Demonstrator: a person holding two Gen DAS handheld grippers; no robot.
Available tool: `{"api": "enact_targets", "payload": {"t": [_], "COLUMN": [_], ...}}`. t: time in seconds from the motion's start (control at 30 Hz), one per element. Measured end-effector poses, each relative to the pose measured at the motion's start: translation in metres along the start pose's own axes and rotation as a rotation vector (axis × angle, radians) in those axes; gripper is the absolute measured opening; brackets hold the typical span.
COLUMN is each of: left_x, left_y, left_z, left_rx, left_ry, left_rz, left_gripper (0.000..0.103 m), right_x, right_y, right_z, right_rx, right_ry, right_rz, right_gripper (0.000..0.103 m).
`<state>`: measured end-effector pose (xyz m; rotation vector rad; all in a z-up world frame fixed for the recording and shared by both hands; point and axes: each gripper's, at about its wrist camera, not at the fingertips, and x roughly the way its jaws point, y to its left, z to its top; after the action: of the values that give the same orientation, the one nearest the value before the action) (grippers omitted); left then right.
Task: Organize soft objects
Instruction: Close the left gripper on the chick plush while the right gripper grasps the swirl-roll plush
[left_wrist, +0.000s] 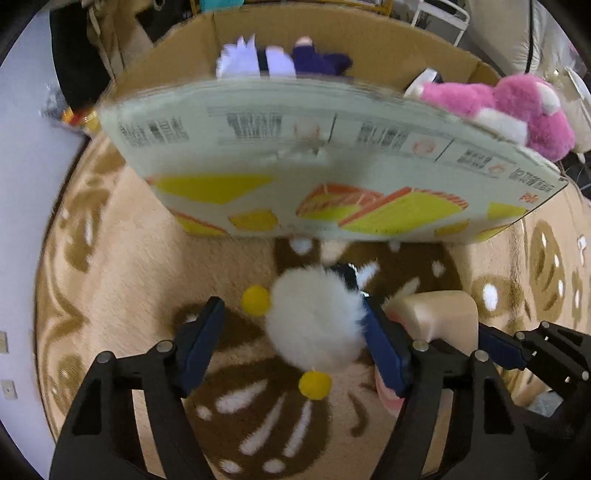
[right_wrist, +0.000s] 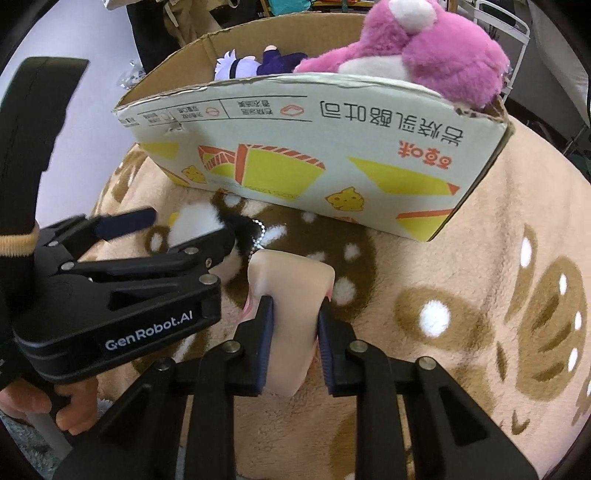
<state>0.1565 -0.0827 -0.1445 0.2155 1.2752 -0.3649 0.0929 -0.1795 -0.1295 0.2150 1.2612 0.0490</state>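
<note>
Nearest in the right wrist view, the right gripper (right_wrist: 293, 325) is clamped on a pale beige soft block (right_wrist: 291, 291), its two blue pads pressing the block's sides while the block rests on the fleecy tan blanket (right_wrist: 461, 295) with brown and white blotches. Just to its left, the left gripper (left_wrist: 291, 332) points steeply down over a white fluffy toy (left_wrist: 314, 317) with yellow pom-poms (left_wrist: 255, 300) and a black tuft at its far side; the jaws stand apart around the toy, the right pad brushing its fur and the left pad clear of it, so nothing is gripped. The beige block lies just beside that toy, with the right gripper's finger showing at the left view's edge. A person's hand (right_wrist: 55, 402) holds the left gripper's handle. Farther back on the blanket stands an open cardboard box (right_wrist: 295, 147) printed with yellow and orange shapes. Inside it lie a small doll (right_wrist: 258, 61) with white hair and dark blue clothes, and a pink and white plush (right_wrist: 424, 51) leaning over the box's right corner.
</note>
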Motion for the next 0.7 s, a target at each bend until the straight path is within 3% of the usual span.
{"api": "enact_targets", "payload": {"t": [0.17, 0.23, 0.33, 0.5, 0.7], "left_x": [0.004, 0.005, 0.006, -0.002, -0.03], "left_y": [0.003, 0.0, -0.004, -0.01, 0.005], "left_z": [0.002, 0.0, -0.001, -0.002, -0.011], "left_rx": [0.0, 0.012, 0.021, 0.038, -0.004], "left_ry": [-0.003, 0.007, 0.013, -0.008, -0.072], "left_rz": [-0.01, -0.041, -0.069, -0.052, -0.027], "left_gripper": [0.069, 0.051, 0.035, 0.024, 0.023], "right_x": [0.007, 0.009, 0.011, 0.003, -0.019], "right_y": [0.003, 0.004, 0.004, 0.001, -0.007], "right_z": [0.002, 0.003, 0.002, -0.001, 0.0], "right_rx": [0.01, 0.012, 0.005, 0.016, 0.034], "right_ry": [0.006, 0.006, 0.002, -0.01, -0.096], "right_rz": [-0.005, -0.003, 0.002, 0.013, -0.044], "right_gripper": [0.025, 0.025, 0.025, 0.024, 0.022]}}
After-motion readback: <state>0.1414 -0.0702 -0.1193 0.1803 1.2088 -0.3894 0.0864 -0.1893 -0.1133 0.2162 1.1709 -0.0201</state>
